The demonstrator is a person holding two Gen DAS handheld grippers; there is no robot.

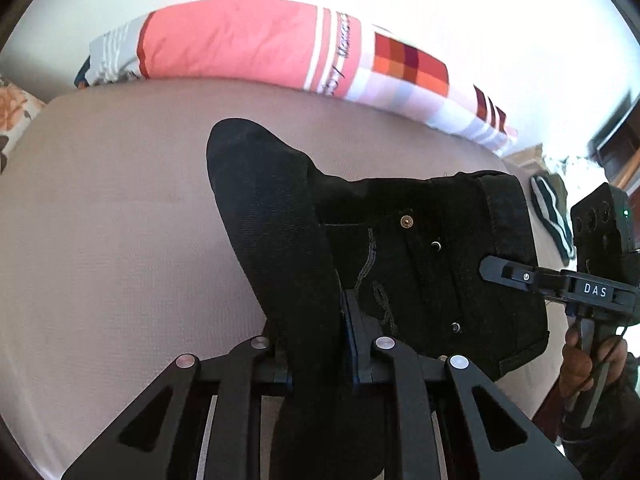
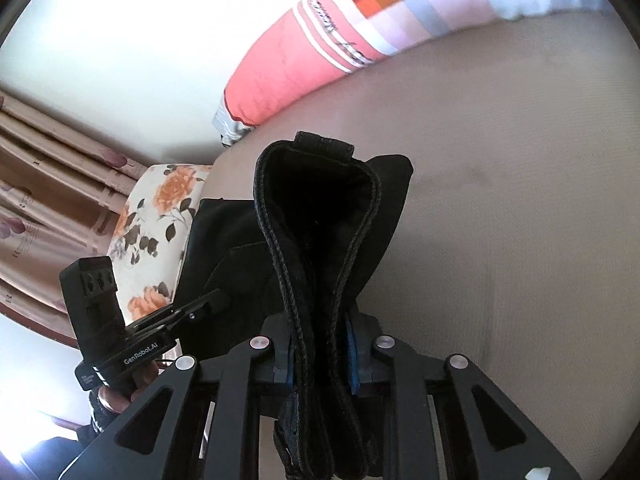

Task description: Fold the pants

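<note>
Black denim pants are held up over a beige bed sheet. My left gripper is shut on a bunched fold of the pants that rises between its jaws. The waist part with rivets and stitched pocket hangs to the right. My right gripper is shut on the doubled waistband, which stands up between its jaws. The right gripper also shows in the left wrist view, clamped on the waistband edge. The left gripper shows in the right wrist view at the pants' left side.
A long pink and checkered pillow lies along the far side of the bed by a white wall. A floral cushion and brown curtains are at the left. A striped cloth lies off the right edge.
</note>
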